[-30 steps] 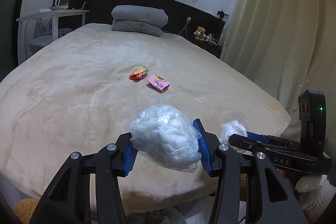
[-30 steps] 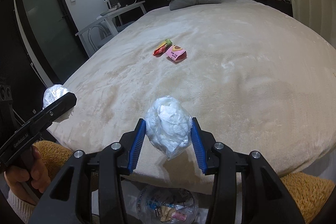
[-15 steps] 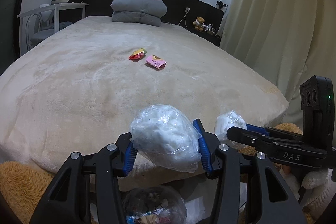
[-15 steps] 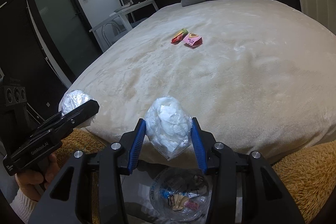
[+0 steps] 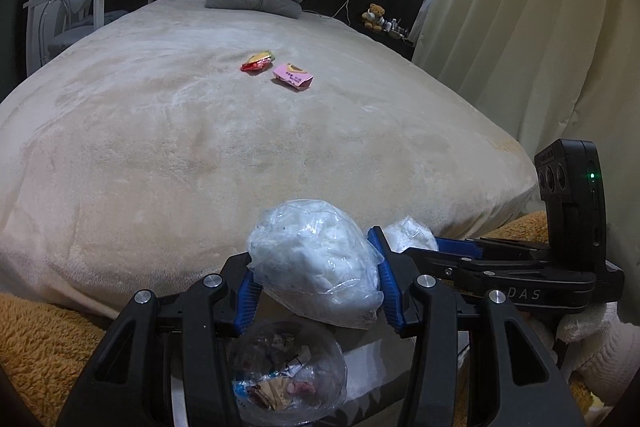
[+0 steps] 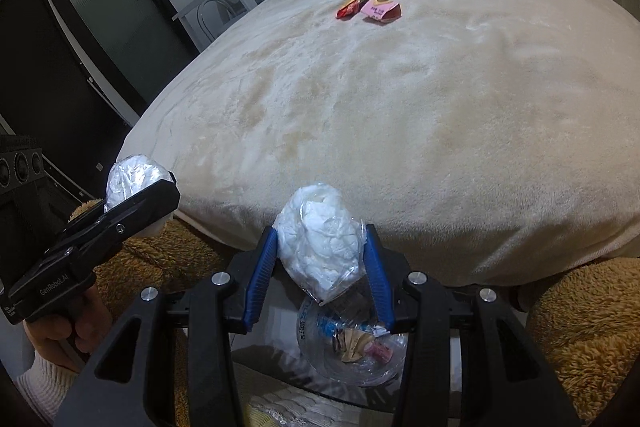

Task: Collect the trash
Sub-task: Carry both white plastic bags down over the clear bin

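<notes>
Both grippers grip white wads, long axes differing.

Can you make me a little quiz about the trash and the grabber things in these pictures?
1. True or false: the left gripper is empty.
2. Which two pieces of trash lie on the bed?
A. a red wrapper and a pink packet
B. a blue can and a green bottle
C. two paper cups
3. Fill in the blank: below the right gripper sits a clear ____ with scraps inside.

Key:
1. False. It is shut on a white plastic bundle; the right gripper grips a second white bundle.
2. A
3. bag
</notes>
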Motion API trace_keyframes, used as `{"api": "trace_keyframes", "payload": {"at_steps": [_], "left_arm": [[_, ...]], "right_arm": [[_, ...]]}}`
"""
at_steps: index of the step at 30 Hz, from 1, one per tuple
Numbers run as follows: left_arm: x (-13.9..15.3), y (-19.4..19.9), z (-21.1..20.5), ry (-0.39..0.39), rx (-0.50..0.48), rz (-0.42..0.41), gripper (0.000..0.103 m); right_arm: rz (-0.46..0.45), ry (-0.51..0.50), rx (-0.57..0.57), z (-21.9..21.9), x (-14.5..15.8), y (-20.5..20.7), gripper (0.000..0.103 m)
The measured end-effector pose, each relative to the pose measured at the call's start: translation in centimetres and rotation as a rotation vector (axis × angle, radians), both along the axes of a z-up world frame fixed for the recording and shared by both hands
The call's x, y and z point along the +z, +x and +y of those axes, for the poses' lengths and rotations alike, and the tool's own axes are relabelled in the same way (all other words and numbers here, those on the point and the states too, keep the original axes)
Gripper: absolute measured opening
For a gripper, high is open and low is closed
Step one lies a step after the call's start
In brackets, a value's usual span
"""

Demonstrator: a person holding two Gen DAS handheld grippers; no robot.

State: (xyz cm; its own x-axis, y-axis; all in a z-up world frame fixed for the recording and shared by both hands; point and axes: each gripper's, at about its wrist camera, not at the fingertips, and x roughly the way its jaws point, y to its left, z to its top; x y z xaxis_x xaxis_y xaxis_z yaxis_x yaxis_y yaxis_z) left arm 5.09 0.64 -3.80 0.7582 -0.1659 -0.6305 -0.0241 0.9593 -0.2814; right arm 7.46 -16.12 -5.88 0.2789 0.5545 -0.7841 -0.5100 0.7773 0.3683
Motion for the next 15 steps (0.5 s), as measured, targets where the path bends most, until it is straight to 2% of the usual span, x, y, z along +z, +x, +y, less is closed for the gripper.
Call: {"api": "trace_keyframes", "payload": {"at_steps": [5,9,12,15], "left_arm": [[-1.2,-0.2,-0.7,0.004,-0.035,0.05,0.048],[-3.1,0.2,-1.2,0.01,-0.061,0.138,0.048],[-3.9,0.5,-0.9,0.021,-0.042,0.174,0.048],[-4.5,1.0,-0.3,0.017,-0.024,0.204,0.048]], "right_arm": [[0.069,-0.021,0.011,-0.1,-1.4,0.2,0.044],[0.123,-0.046,0.023,0.0,-2.8,0.4,0.044],[0.163,-0.068,0.024,0.1,-3.9,0.6,0.044],[0.242,-0.081,-0.004,-0.2,-5.4,1.4,0.044]]}}
